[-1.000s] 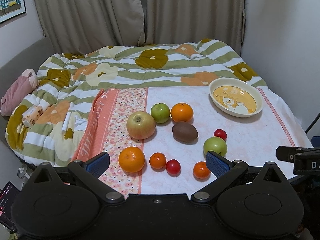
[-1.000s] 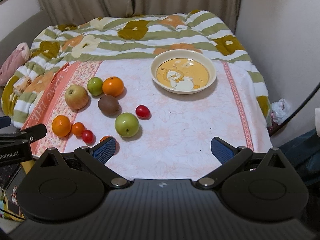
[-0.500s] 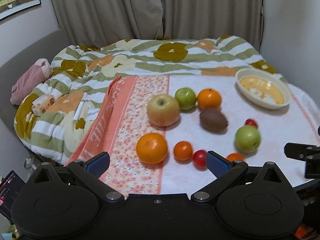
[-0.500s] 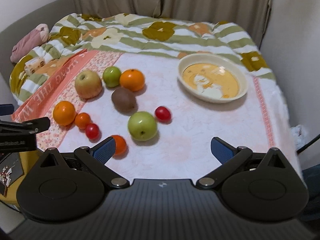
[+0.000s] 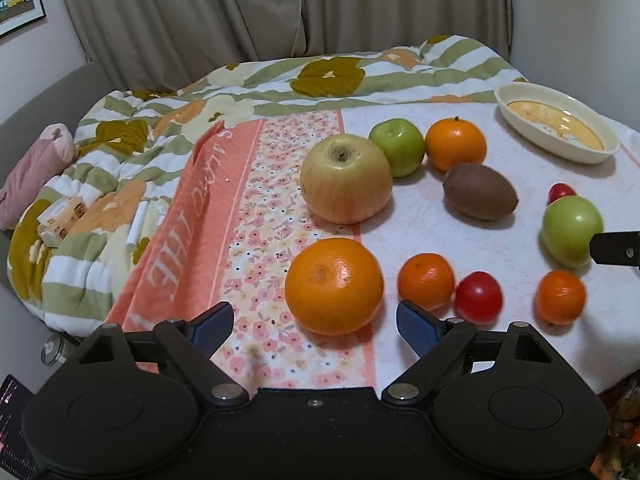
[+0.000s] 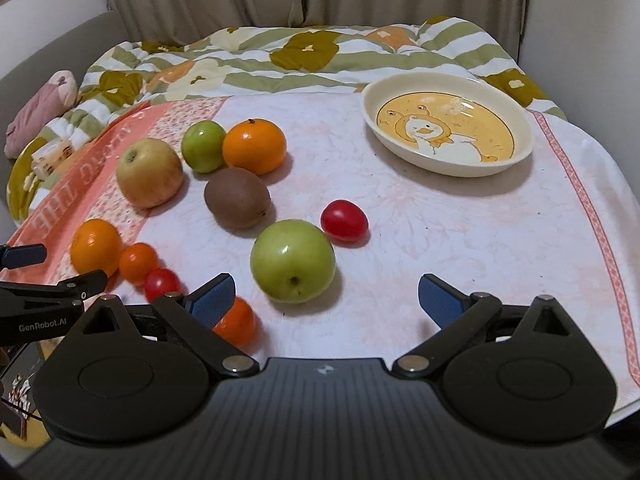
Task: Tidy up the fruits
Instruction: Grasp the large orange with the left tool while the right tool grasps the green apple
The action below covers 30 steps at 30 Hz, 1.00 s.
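Left of the empty duck bowl (image 6: 520, 124) lie four oranges, two green apples, two tomatoes, one yellow apple (image 6: 149, 172), one kiwi (image 6: 237, 197); the left gripper (image 5: 310, 322) is closing on nothing, the right gripper (image 6: 326, 296) gapes empty.

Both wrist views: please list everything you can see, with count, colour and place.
apple: 1, yellow-red, left of the fruit group
green fruits: 2, one near the right gripper, one at the back
oranges: 2 large, front left and back
small oranges: 2, front row
tomatoes: 2, red
kiwi: 1, brown, middle
dish: 1, cream and yellow, back right, empty
quilt: 1, green striped, behind
left gripper: jaws closing, nothing between
right gripper: open, empty
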Motion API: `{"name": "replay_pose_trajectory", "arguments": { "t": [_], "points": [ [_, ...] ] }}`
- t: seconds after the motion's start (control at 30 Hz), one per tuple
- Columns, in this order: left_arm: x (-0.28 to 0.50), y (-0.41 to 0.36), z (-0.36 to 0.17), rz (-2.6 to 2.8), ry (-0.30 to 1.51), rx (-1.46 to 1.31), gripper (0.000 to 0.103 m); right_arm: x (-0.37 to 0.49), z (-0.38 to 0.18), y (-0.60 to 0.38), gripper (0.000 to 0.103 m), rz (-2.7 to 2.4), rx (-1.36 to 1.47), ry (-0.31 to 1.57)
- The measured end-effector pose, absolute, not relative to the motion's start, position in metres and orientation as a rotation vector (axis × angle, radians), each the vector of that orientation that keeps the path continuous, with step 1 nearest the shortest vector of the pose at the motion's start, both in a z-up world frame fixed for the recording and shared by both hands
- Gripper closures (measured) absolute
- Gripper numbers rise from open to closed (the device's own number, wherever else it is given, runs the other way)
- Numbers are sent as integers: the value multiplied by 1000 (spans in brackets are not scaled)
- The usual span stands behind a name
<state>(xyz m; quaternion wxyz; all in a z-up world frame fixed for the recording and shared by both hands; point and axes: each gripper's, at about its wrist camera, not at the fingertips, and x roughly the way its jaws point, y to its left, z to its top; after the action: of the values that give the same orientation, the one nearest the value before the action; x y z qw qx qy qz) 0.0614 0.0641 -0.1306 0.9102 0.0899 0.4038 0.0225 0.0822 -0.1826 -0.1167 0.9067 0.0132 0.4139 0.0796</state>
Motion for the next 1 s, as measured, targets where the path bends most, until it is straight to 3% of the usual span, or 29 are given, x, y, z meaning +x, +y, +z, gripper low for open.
{"name": "replay_pose_trajectory", "arguments": {
  "t": [0.27, 0.5, 1.0],
  "points": [
    [74, 65, -141, 12, 823, 218, 16, 95, -129, -171, 0, 148, 37, 855],
    [83, 63, -147, -47, 840, 222, 38, 102, -134, -164, 6, 143, 33, 863],
    [85, 65, -146, -65, 850, 207, 40, 116, -144, -150, 31, 143, 21, 897]
  ]
}}
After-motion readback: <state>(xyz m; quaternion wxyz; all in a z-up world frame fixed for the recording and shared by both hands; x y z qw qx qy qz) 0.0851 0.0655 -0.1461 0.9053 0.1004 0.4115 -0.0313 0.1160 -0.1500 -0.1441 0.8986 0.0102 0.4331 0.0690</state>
